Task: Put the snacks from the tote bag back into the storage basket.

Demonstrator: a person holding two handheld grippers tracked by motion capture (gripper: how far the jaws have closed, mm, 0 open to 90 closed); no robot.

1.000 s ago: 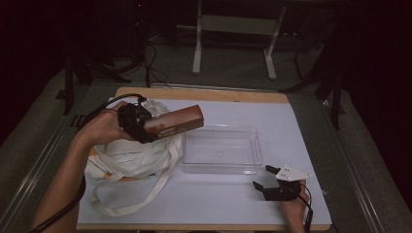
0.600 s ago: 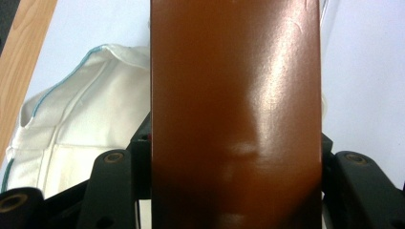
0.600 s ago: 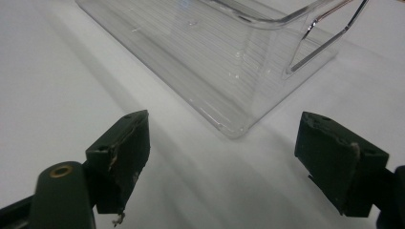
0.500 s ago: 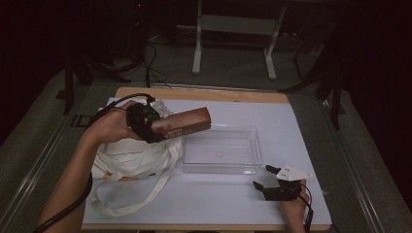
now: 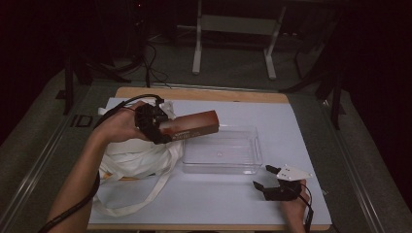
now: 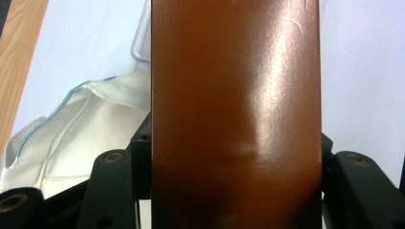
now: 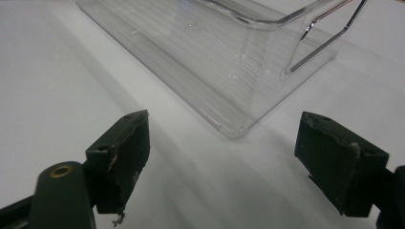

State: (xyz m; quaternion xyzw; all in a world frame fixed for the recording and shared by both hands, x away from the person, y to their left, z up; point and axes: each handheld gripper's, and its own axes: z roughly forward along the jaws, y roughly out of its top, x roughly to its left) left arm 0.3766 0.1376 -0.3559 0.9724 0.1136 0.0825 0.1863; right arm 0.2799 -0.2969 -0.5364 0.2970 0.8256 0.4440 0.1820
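The left tongs (image 5: pixel 167 132) are clenched on 1 end of a long, glossy reddish-brown rectangular box (image 5: pixel 192 127), holding it nearly level in the air above the near-left corner of a clear, shallow plastic tray (image 5: pixel 252 151). In the left gripper view the brown box (image 6: pixel 234 105) runs straight out between the 2 black jaws, which press on its 2 narrow sides. The right tongs (image 5: pixel 268 178) rest released on the table, just beside the tray's near-right corner, with nothing between the pads (image 7: pixel 125 155).

The box looks stiff and flat-sided, so it should hold its shape under the squeeze. Its shiny skin is likely slippery, and a grip at 1 end leaves the long free part as a lever, so it may droop or twist if jolted. A hold nearer the middle, across the narrow sides, would be steadier. It seems light to moderate in weight, judging by how 1 hand carries it level.

A crumpled cream cloth tote bag (image 5: pixel 131 155) with loose straps lies under the left hand. The table (image 5: pixel 204 94) is wooden, covered with a smooth white sheet (image 5: pixel 291 126). The room around is dark, with grey floor, metal stand legs (image 5: pixel 197 48) and cables (image 5: pixel 155 73) beyond the table.
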